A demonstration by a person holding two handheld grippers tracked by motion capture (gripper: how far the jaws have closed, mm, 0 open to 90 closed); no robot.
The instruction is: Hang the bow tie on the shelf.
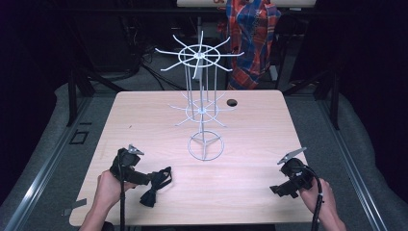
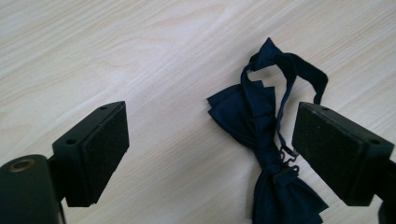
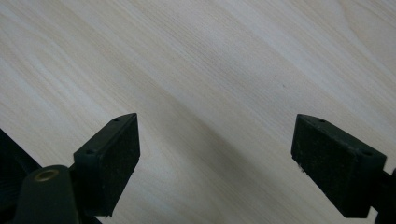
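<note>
Left gripper (image 2: 210, 154), jaws wide apart and gripping nothing, poised over the navy bow tie (image 2: 266, 140) lying on the table (image 1: 250, 187); the white wire display rack (image 1: 202, 106) carries 0 items; pickup not yet done.

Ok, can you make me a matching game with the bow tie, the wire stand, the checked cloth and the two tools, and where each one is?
Things:
1. bow tie
2. wire stand
3. checked cloth
4. right tool

Places or states:
A. hanging behind the table's far edge
B. open above bare wood of the table
C. standing in the middle of the table
D. lying flat between the open jaws of the left tool

Pairs: 1-D, 2-C, 3-A, 4-B
</note>
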